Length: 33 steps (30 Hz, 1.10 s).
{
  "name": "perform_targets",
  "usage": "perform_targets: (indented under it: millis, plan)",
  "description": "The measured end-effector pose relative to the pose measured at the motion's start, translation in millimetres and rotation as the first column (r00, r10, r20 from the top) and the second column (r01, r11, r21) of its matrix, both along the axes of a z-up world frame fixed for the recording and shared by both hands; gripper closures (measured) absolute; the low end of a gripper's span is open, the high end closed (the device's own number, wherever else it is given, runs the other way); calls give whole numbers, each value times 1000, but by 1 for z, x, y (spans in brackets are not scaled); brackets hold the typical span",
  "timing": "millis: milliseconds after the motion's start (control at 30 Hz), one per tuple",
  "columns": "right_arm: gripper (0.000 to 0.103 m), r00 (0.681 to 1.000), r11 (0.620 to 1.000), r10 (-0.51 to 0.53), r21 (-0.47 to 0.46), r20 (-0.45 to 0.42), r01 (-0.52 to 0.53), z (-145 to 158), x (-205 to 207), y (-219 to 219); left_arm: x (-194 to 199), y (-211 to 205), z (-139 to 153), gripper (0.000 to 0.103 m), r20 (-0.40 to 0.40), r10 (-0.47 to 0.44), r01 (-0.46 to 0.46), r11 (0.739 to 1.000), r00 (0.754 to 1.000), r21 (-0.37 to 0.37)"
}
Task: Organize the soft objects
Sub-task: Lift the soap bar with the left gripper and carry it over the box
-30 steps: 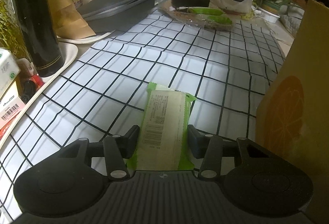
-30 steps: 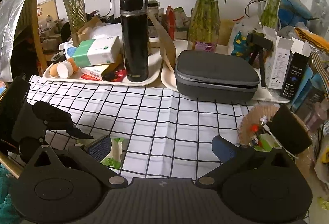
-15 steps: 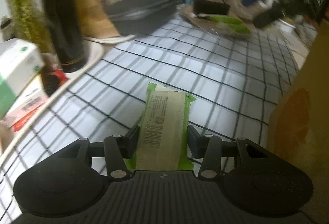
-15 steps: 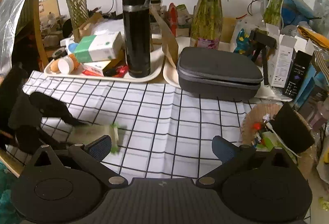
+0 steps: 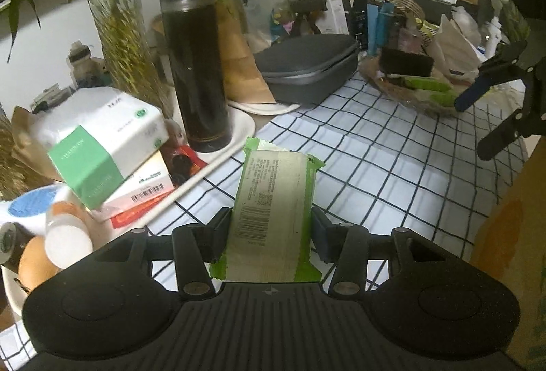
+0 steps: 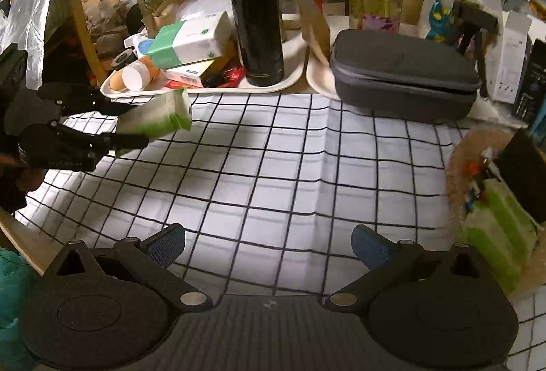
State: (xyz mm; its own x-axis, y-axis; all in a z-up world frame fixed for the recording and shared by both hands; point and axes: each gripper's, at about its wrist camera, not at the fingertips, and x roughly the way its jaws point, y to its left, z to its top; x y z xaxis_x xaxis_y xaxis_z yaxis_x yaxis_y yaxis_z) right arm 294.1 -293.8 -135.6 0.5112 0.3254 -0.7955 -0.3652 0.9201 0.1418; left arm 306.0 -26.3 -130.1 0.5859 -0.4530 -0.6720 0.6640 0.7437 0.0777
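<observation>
Our left gripper (image 5: pixel 271 229) has both fingers pressed against the long sides of a green wet-wipe pack (image 5: pixel 273 214), which we hold clear above the checked tablecloth (image 5: pixel 392 166); from the right wrist view the same pack (image 6: pixel 155 122) sits at 10 o'clock, raised off the cloth and tilted, its free end pointing toward the white tray (image 6: pixel 204 89). Our right gripper (image 6: pixel 269 245) has its blue-padded fingers spread wide with nothing between them, hovering over bare cloth (image 6: pixel 273 166); in the left wrist view it shows at 3 o'clock (image 5: pixel 477 125).

Beyond the held pack, at 11 o'clock in the left view, a black flask (image 5: pixel 196 64) stands upright on the tray (image 5: pixel 239 127), beside a green-and-white tissue box (image 5: pixel 102 146) that lies tilted on other small packages. At 12 o'clock a grey zip case (image 5: pixel 307 67) rests on a second white tray. At 1 o'clock a woven basket (image 5: pixel 382 84) holds more green packs (image 5: pixel 426 86) and a black block; in the right view those packs (image 6: pixel 494 234) lie at 3 o'clock, well apart from the held one
</observation>
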Motion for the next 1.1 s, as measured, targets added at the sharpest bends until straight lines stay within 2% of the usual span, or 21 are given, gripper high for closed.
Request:
perform_targets:
  millis: [367,600,700,867,1100]
  plan:
    - [1,997,997,66,52,-26,-64,2,-2,2,-6,3,5,55,26,-2,2,1000,1000,8]
    - [1,996,996,84,37,-2,-84,6,-4,7,-7,3,9,55,37,-7,7,1000,999,3]
    - [0,997,998,56,7,45,-57,11,-6,4,-8,2,9,55,40,-14,14,1000,999,7]
    - [0,995,1000,23,17,98,-25,25,-8,-1,-15,-5,17,55,72,-31,29,999,997,27]
    - [0,980,994,100,23,173,-105,44,-21,6,-28,-14,42,55,122,-46,46,999,991,7]
